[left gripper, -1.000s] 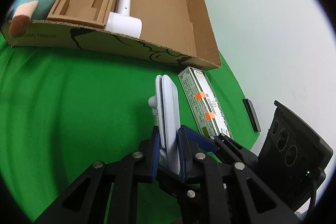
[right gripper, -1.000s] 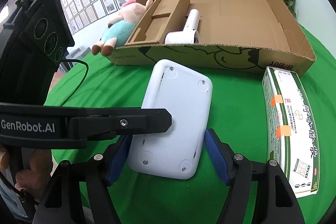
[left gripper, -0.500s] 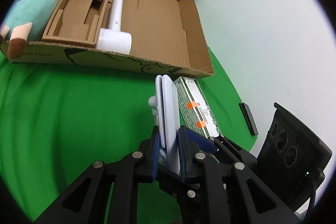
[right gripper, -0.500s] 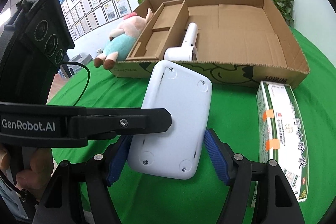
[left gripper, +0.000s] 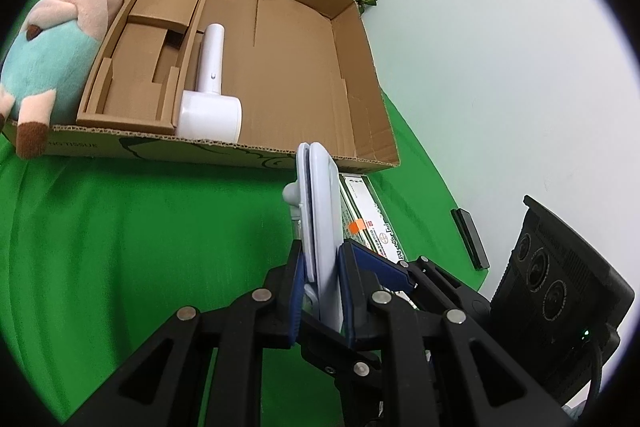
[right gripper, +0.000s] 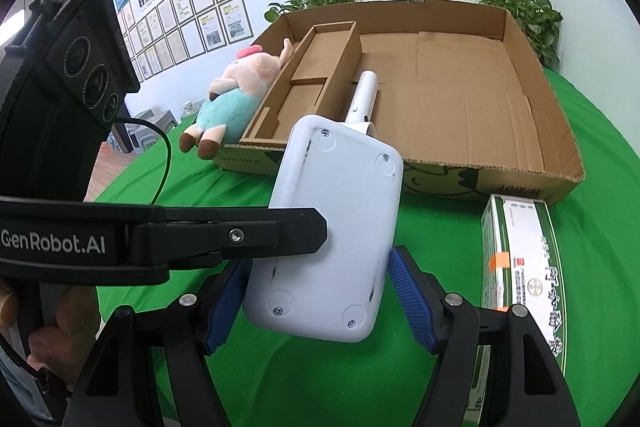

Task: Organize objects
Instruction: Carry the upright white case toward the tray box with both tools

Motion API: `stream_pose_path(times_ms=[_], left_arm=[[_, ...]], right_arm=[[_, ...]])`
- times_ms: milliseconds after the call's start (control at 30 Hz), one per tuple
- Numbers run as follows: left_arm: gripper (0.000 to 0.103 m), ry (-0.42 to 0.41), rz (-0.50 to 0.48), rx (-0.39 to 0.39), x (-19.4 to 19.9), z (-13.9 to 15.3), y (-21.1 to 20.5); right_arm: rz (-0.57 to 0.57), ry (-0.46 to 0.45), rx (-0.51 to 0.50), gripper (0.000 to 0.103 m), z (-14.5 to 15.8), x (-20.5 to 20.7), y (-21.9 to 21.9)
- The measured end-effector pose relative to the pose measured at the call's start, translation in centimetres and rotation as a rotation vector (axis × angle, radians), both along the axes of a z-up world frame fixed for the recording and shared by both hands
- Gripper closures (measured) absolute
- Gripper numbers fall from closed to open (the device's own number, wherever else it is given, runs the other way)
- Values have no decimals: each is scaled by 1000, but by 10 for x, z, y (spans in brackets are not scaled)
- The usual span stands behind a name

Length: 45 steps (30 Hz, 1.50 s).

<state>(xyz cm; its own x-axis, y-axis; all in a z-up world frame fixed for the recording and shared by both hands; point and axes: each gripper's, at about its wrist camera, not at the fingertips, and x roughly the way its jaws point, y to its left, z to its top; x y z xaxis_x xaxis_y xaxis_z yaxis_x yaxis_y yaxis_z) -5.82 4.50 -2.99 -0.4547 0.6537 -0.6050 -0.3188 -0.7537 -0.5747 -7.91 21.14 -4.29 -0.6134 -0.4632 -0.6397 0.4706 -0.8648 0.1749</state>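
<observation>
A: How is the white plastic device (right gripper: 328, 227) expected to handle?

B: It is judged to be a stiff, hollow shell, fairly light, with smooth faces that may slip. Small screws are seen at the corners of its back face. It is held clear of the green worktop (left gripper: 120, 247), near the front wall of the cardboard box (right gripper: 560, 131).

A: Where is it gripped?

B: It is pinched across its thin dimension by the left hand-held gripper (left gripper: 322, 293), whose blue pads (left gripper: 297, 291) are pressed flat on the two broad faces, close to its near end. That hold is judged sound, since the faces are flat and rigid. The long part left unsupported could act as a lever if it is bumped.

A: And the right hand-held gripper (right gripper: 320, 303)?

B: Its jaws are spread wider than the device's width. One stands at each long edge, and a small gap is seen on the right side, so no pressure seems to be applied. Contact on the left edge cannot be told.

A: What lies around it?

B: In the box, a white hair dryer (left gripper: 208, 95) is seen beside a cardboard insert (left gripper: 148, 39). A plush pig (right gripper: 232, 95) is leaned against the box's left side, and a green-and-white carton (right gripper: 524, 259) lies on the worktop to the right.
</observation>
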Motion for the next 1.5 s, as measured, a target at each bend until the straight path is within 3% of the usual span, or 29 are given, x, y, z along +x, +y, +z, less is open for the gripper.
stream_pose_path(times_ms=[167, 200, 233, 267, 333, 500, 933, 1267, 1500], left_arm=[[89, 11, 0, -16, -12, 6, 3], [91, 16, -1, -23, -13, 8, 4], [90, 13, -7, -32, -14, 8, 6], [89, 32, 11, -84, -16, 8, 10], [90, 16, 16, -83, -20, 5, 10], [90, -39, 35, -48, -29, -9, 2], [90, 40, 48, -60, -31, 22, 8], [90, 94, 54, -101, -73, 60, 17], [90, 32, 85, -167, -112, 57, 24]], right_arm=[[-10, 22, 10, 36, 5, -7, -1], [-1, 28, 8, 48, 7, -8, -2], [35, 32, -4, 68, 9, -8, -5], [38, 60, 54, 70, 9, -4, -14], [30, 89, 116, 70, 7, -3, -24], [47, 24, 55, 71, -4, -14, -19], [44, 96, 43, 71, 24, -21, -12], [47, 146, 20, 71, 58, -66, -9], [59, 71, -46, 71, 53, -116, -5]])
